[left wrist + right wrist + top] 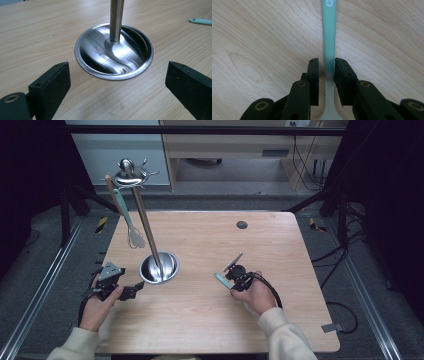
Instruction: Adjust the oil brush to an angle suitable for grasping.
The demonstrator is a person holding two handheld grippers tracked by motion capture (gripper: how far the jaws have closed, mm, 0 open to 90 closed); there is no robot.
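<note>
Table [200, 320]: pale wood, we see it whole from the high view; its near edge is partly covered by the person's sleeves.

Stand [159, 267]: steel dish base left of centre, a tall pole leaning up toward the far left, hooks at the top. In the left gripper view the pole [116, 20] is cut off by the top edge, so we lose the hooks there. A whisk [131, 227] with a teal handle hangs from the top; a second, wooden handle beside it is too thin for us to identify.

Left gripper [117, 80]: jaws spread wide and released, nothing between them. The stand's base sits just ahead of them, apart from both pads. In the high view the hand covers much of the gripper body.

Right gripper [326, 68]: jaws drawn close on either side of the utensil [329, 32]. The teal handle runs straight up between the pads and away from them; the right pad meets it, and on the left a hairline gap or contact, we cannot say which. We read it as a clamp on the handle.

The utensil lies flat on the table, right of centre, well apart from the stand. Its pale working end passes under the jaws and is cut off at the bottom edge, so we cannot tell what kind of tool it is. In the high view just the teal tip [222, 280] pokes out left of the right gripper.
</note>
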